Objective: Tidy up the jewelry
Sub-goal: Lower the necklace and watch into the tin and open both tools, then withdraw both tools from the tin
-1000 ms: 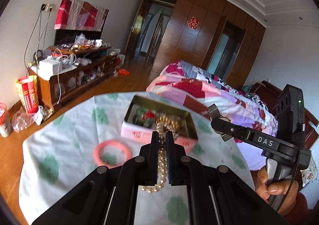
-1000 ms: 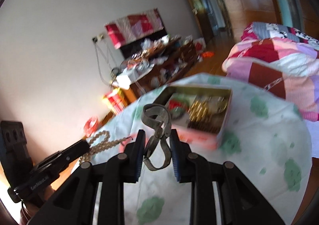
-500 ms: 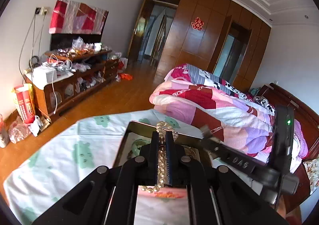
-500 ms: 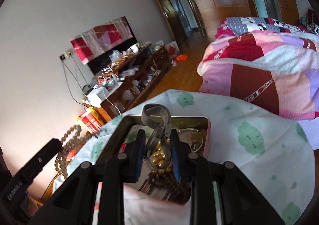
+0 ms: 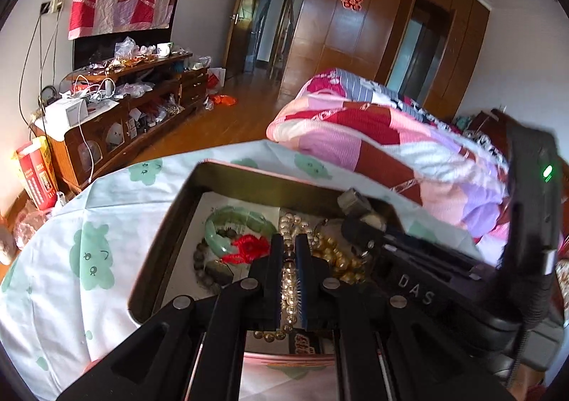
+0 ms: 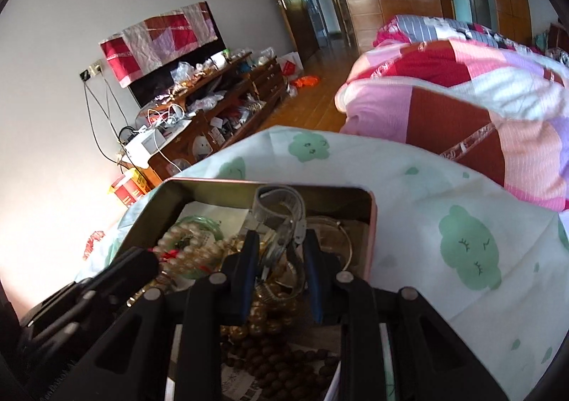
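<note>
Left wrist view: your left fingers (image 5: 288,258) clamp the pearl strand (image 5: 288,280), your right fingers (image 6: 281,255) the watch (image 6: 281,223); part both low inside the tin (image 5: 170,219) ahead.

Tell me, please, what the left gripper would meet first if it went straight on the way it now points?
Most likely the heap of cream and gold bead strands lying in the open rectangular metal tin. The left gripper, shut on a cream pearl strand, points down into the tin just above them; depth is unclear.

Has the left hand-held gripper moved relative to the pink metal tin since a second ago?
Yes. The left hand-held gripper, clamping the cream pearl bead strand, has advanced from the near side of the pink metal tin to directly over its open interior.
</note>
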`<act>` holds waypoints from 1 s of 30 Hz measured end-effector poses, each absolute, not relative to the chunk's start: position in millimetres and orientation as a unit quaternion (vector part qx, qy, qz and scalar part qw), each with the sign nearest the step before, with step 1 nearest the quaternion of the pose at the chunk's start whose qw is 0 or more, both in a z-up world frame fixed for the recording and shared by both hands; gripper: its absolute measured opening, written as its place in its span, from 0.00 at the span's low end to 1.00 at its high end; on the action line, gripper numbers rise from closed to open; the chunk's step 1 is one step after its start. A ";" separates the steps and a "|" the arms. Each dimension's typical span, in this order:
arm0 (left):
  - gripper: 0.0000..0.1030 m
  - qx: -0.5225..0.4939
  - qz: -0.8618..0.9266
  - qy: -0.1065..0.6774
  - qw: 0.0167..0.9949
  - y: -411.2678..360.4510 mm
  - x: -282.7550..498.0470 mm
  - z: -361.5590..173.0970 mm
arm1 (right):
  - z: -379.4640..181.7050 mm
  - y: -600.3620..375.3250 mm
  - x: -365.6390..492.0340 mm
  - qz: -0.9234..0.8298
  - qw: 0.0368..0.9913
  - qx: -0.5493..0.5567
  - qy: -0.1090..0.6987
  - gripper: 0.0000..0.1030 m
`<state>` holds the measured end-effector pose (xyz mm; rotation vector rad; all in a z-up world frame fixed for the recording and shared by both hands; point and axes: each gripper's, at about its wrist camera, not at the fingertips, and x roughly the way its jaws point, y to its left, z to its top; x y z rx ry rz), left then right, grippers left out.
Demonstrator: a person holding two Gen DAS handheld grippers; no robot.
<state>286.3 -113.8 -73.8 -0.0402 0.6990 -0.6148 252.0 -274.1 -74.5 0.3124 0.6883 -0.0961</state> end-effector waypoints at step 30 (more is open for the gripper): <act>0.78 -0.039 -0.130 0.351 0.927 24.4 171.3 -76.8 | -63.6 -230.5 121.4 -0.100 0.944 0.137 0.282 0.73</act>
